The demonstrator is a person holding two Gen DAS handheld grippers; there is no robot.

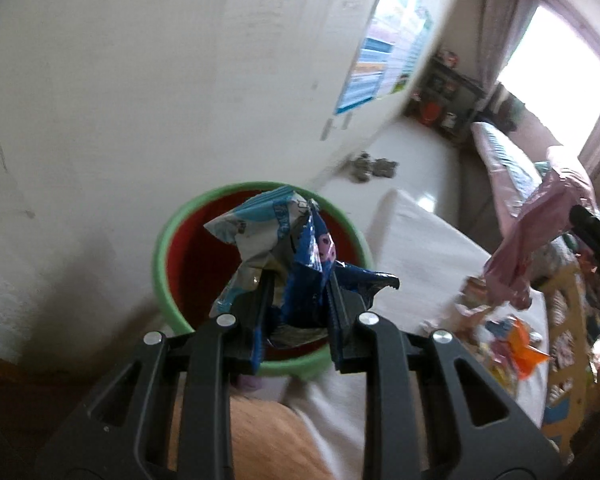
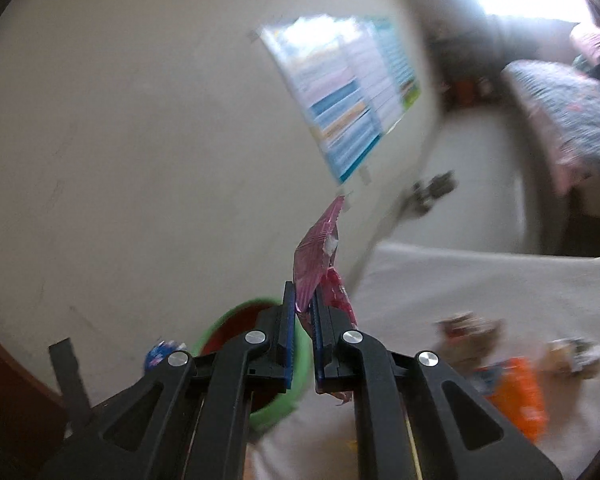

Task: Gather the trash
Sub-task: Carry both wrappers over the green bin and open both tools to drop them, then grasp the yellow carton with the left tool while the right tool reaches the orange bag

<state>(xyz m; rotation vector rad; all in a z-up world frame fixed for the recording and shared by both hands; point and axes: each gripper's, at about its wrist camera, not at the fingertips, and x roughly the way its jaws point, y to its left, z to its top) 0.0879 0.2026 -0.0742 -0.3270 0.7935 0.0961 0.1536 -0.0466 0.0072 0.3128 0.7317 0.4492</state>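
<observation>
Two grippers: each is clamped on a piece of trash.
Bin (image 1: 162,264): green rim, red inside; it stands at the left end of the white table (image 1: 428,256), against the wall.
Left gripper (image 1: 298,300): jaws closed on a crumpled blue wrapper (image 1: 300,248), which sits directly in front of the bin's mouth in the left wrist view (whether it is over the opening or short of it cannot be told).
Right gripper (image 2: 302,320): jaws pressed together on a pink wrapper (image 2: 314,264) that sticks up between the pads; the bin (image 2: 300,376) lies just left of and below the fingers.
Remaining trash: an orange packet (image 2: 516,392) and other blurred wrappers (image 2: 468,340) lie on the table to the right.
Background: a poster (image 2: 348,92) taped to the wall; a bed (image 2: 572,100) at far right.
</observation>
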